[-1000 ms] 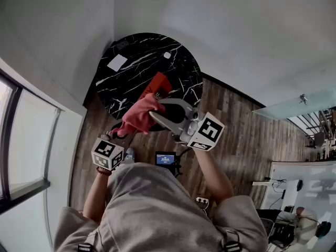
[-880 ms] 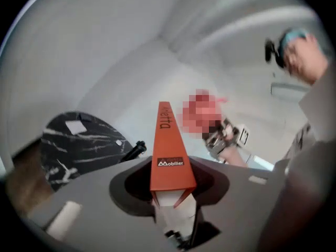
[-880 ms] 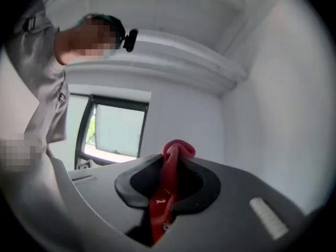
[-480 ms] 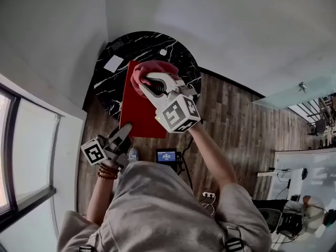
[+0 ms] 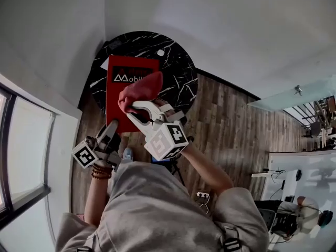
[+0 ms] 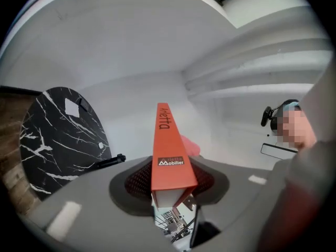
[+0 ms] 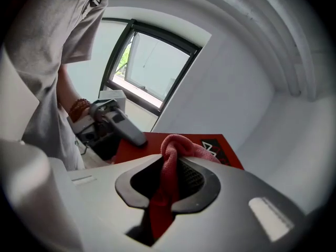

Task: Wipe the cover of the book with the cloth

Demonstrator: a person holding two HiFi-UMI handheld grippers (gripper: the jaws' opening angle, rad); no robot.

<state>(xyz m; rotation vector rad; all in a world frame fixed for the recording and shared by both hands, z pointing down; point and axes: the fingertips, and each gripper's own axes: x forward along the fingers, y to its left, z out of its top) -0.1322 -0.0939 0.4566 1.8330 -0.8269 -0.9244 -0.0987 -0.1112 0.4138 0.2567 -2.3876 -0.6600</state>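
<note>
The left tongs [image 5: 113, 126] are clamped part-closed on the near bottom edge of the thin red book with white lettering on its cover [image 5: 119, 67]. In the left gripper view the book runs edge-on straight out from between the two jaws, so its long axis lies along the line those tongs point, away from the person. In the head view the book overlaps the left side of the round black white-veined marble table [image 5: 178, 70], its cover turned up towards the camera. The right tongs [image 5: 131, 109] are closed on a bunched pinkish-red cloth [image 5: 143, 87], and a fold of it is pinched between the pads while the loose wad bulges out past the tips. That wad sits over the middle of the cover, just beyond the right tongs and to the right of the left tongs' grip. It looks to be touching the cover, though neither view shows the contact plainly. The right tongs are therefore the nearer to the surface to be wiped, and the left tongs only steady the book. A stroke along the book's length, from the gripped end towards the lettered far end, seems the natural line for the wipe.
</note>
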